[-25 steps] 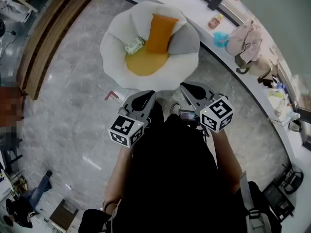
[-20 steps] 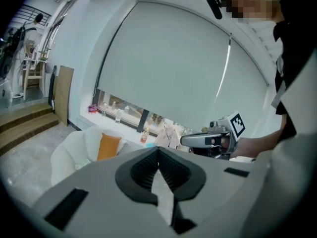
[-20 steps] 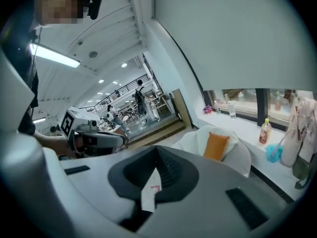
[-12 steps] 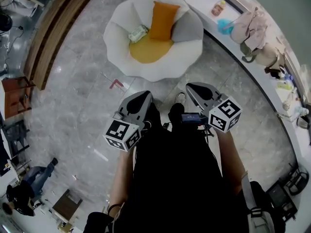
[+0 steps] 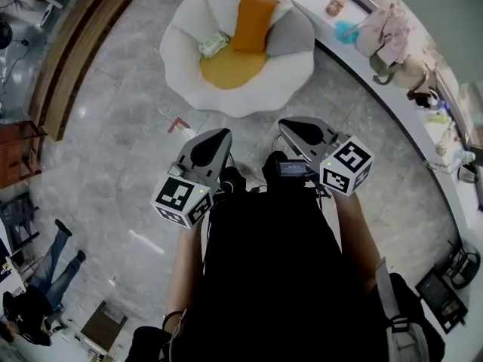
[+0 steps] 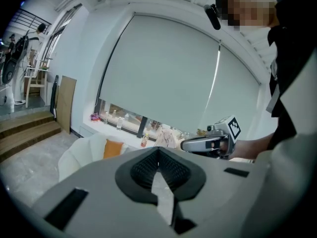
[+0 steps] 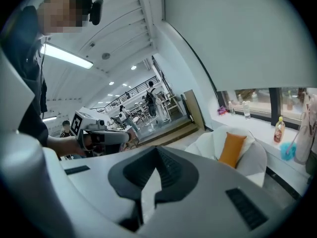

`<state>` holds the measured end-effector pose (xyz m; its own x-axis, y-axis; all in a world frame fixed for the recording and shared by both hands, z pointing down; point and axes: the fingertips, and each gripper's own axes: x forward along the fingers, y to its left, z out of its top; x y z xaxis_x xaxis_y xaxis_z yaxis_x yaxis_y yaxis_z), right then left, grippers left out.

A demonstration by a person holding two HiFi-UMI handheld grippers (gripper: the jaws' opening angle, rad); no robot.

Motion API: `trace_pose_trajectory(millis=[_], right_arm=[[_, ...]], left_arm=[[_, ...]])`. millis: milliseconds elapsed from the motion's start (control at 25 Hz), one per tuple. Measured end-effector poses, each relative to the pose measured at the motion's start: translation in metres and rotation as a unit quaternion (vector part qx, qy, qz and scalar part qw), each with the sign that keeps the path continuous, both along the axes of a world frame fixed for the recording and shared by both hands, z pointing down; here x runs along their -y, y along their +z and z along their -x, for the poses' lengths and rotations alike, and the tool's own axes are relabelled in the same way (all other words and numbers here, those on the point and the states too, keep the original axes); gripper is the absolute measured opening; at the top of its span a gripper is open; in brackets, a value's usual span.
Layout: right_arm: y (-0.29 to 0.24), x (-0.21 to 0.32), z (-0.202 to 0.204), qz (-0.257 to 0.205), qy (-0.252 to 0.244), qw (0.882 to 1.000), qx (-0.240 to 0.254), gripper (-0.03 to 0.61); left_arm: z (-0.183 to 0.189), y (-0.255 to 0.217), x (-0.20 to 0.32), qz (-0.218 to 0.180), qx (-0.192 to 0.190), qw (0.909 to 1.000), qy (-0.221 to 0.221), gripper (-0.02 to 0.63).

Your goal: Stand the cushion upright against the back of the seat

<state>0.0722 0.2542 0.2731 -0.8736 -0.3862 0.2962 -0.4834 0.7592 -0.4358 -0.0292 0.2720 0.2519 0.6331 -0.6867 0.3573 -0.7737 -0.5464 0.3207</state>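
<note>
An orange cushion (image 5: 253,23) stands upright against the back of the white petal-shaped chair (image 5: 181,59), above a yellow seat pad (image 5: 230,68) and beside a grey cushion (image 5: 290,40). A small pale packet (image 5: 213,44) lies on the seat's left. Both grippers hang over the floor short of the chair, apart from it. My left gripper (image 5: 219,134) is shut and empty, and so is my right gripper (image 5: 288,124). In the left gripper view the shut jaws (image 6: 158,155) point past the cushion (image 6: 113,148). The right gripper's shut jaws (image 7: 157,155) have the cushion (image 7: 232,149) off to their right.
A curved white ledge (image 5: 355,66) runs behind and right of the chair, with a bottle (image 5: 336,4), a blue item (image 5: 347,30) and bags (image 5: 385,40). Wooden steps (image 5: 72,59) lie at left. A red tape mark (image 5: 179,125) is on the floor. A bystander (image 5: 41,274) is at lower left.
The chair now sits further up the head view and the gap between it and both grippers has widened. Both grippers stay shut and empty. The cushion has not moved.
</note>
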Motion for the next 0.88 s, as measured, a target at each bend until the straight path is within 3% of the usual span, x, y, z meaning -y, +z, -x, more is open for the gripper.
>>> trace_pose_trajectory(millis=[440, 880], right_arm=[[-0.051, -0.036, 0.105, -0.057, 0.007, 0.998, -0.010, 0.015], [-0.040, -0.067, 0.156, -0.059, 0.033, 0.998, -0.018, 0.015]], left_arm=[[0.093, -0.017, -0.035, -0.030, -0.030, 0.9980, 0.046, 0.014], [0.132, -0.013, -0.050, -0.043, -0.036, 0.9938, 0.096, 0.014]])
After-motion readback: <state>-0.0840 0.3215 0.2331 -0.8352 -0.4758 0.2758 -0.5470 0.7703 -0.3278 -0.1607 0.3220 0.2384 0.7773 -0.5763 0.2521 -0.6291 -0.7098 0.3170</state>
